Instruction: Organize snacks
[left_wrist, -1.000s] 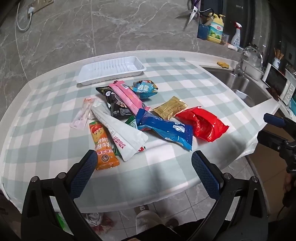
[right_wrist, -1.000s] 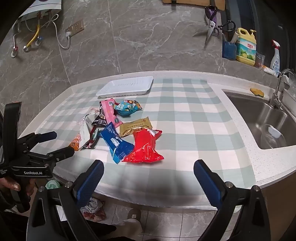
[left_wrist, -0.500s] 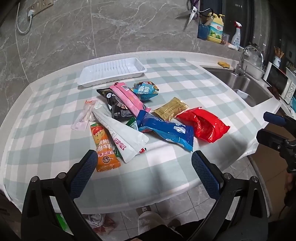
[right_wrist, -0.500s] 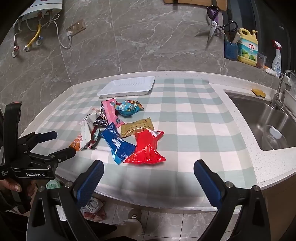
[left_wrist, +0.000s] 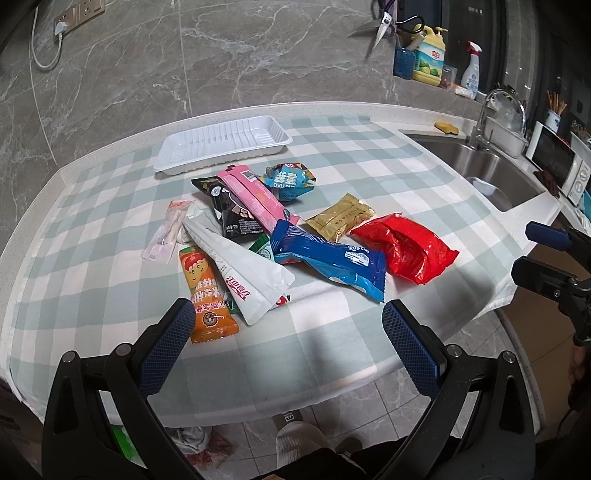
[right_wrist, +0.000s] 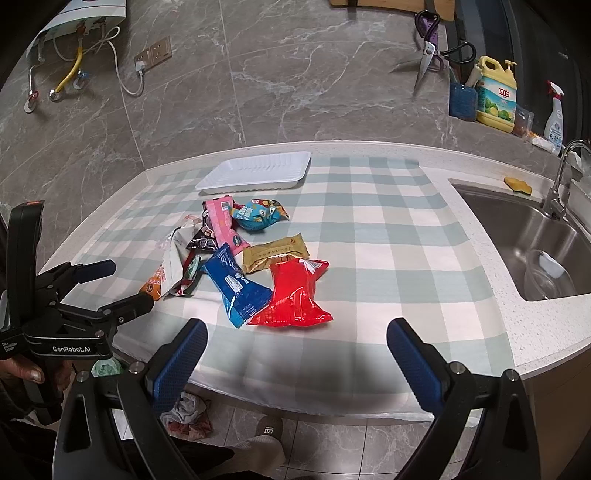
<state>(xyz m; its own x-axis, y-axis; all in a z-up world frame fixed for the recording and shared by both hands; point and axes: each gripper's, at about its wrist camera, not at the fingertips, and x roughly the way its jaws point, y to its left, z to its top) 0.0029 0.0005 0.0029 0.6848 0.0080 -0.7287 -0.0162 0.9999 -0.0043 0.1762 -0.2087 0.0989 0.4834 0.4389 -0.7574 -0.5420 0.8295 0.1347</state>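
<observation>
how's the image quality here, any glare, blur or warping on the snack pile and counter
Left wrist view: sharp, but fisheye bows the counter edge; glare streaks the red packet and blue packet; a soft shadow lies between the open left gripper fingers. Right wrist view: same bowing and dark corners; white tray bright but readable; right gripper open, in focus.

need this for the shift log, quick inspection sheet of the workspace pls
surface: checked cloth covers the counter.
job's things: white tray empty at the back; snacks piled in front of it, including red packet, blue packet, gold packet, pink packet, orange packet.
clutter: sponge beside the sink.
grippers: left gripper and right gripper open, holding nothing, short of the pile.
cables: white cord plugged into wall socket.
surroundings: marble wall, scissors, detergent bottle.
</observation>
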